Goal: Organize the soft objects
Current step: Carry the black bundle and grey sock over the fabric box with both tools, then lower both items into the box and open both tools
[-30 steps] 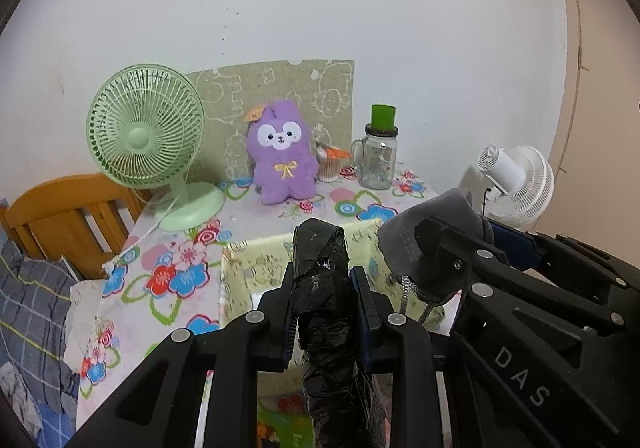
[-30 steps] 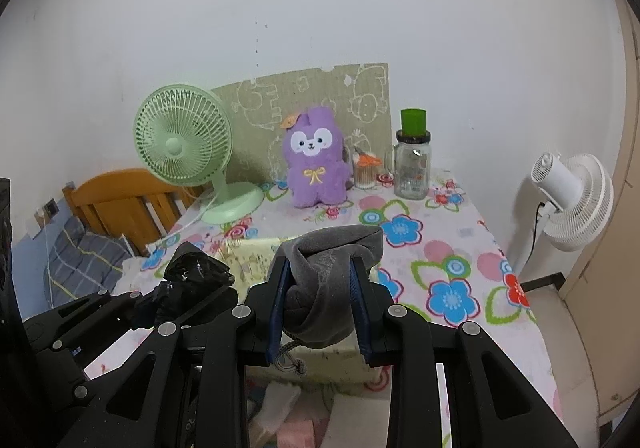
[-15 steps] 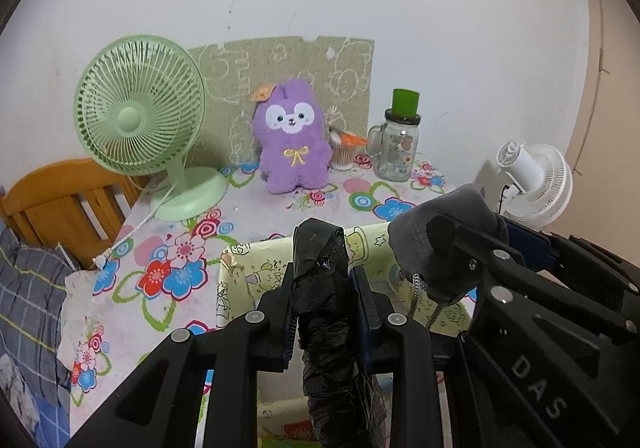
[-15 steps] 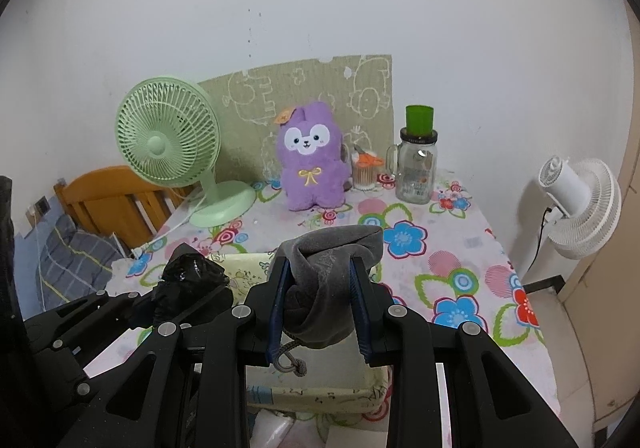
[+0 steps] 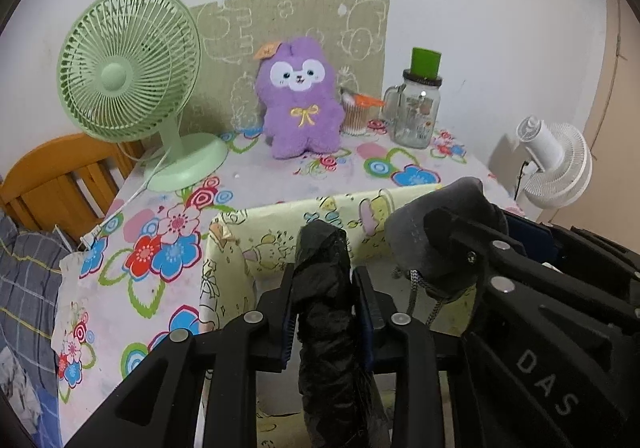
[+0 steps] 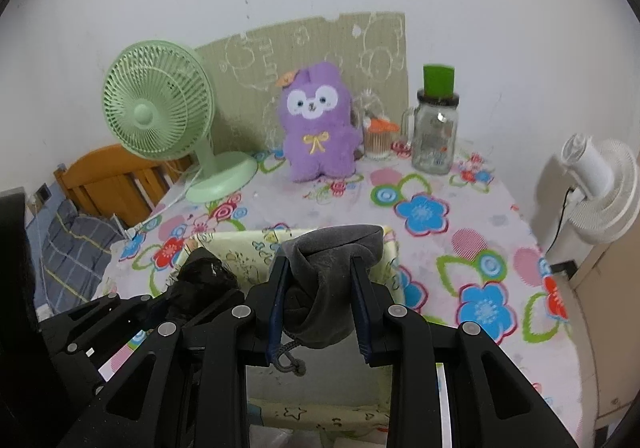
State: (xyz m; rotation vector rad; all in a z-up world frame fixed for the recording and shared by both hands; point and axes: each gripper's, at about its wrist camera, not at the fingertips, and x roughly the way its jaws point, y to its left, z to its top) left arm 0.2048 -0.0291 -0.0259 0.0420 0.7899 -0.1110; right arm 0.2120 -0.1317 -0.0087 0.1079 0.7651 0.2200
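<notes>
While the left gripper (image 5: 324,312) pinches a crumpled black plastic bag (image 5: 326,312), glossy and wrinkled into a tall twisted column, its fingers are closed tight on the bundle, which stands up above the fingertips and hangs down below them. Both grippers are held over a fabric storage box (image 5: 256,244) with pale yellow, cartoon-printed soft walls that sag a little at the rim. Just to the right, the right gripper (image 6: 320,288) is clamped on a grey drawstring pouch (image 6: 330,280), matte and felt-like, folded into a rounded lump, with a knotted cord (image 6: 290,362) dangling beneath it.

Around them spreads a table (image 6: 480,248) covered in a smooth cloth printed with bright flowers. At the back, from left: a mint-green plastic desk fan (image 5: 128,88) with a round wire-like grille, a fluffy purple plush toy (image 5: 300,104) wearing a yellow bow, a small cup of cotton swabs (image 5: 354,116), and a clear glass mug jar (image 5: 416,116) topped with a green cap. Off the table's right edge stands a white fan (image 5: 556,164).
</notes>
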